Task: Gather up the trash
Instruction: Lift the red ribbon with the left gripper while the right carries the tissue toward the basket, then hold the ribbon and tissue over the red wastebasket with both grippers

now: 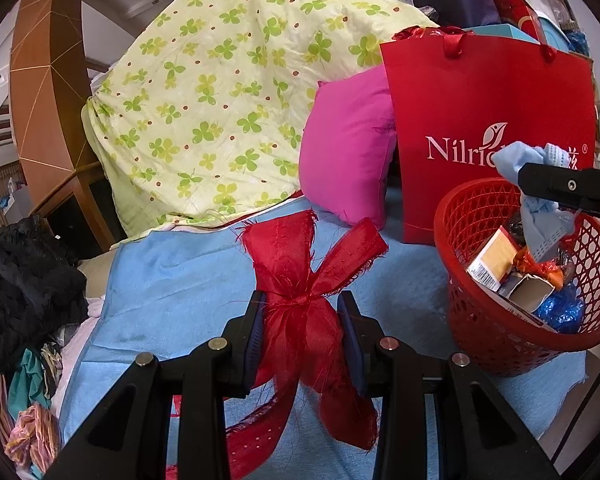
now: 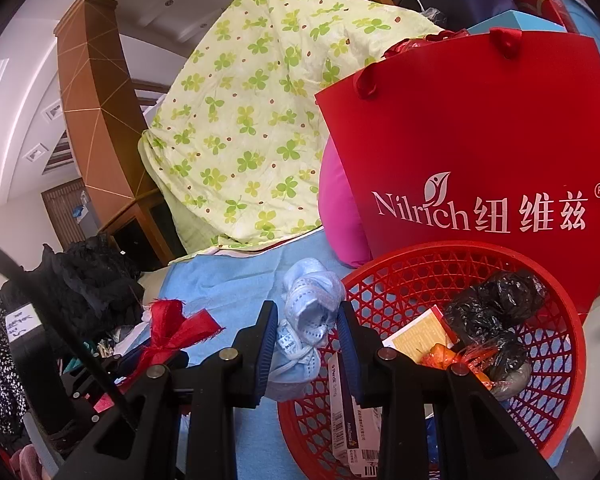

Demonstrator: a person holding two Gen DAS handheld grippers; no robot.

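Note:
My left gripper (image 1: 302, 312) is shut on a frayed red ribbon bow (image 1: 308, 264), held over the light blue cloth (image 1: 172, 280). My right gripper (image 2: 308, 320) is shut on a crumpled light blue face mask (image 2: 312, 308) at the near left rim of the red mesh basket (image 2: 556, 344). In the left wrist view the right gripper (image 1: 536, 188) holds the mask (image 1: 540, 224) above the basket (image 1: 492, 328), at the right. The basket holds cartons (image 1: 492, 260), a black bag (image 2: 496, 312) and orange wrappers (image 2: 456, 356). The bow (image 2: 176, 328) and left gripper appear low left in the right wrist view.
A red Nilrich paper bag (image 2: 480, 152) stands behind the basket, with a pink cushion (image 1: 348, 152) beside it. A green clover-print quilt (image 1: 228, 92) is heaped at the back. Dark clothes (image 1: 24, 280) lie piled at the left edge.

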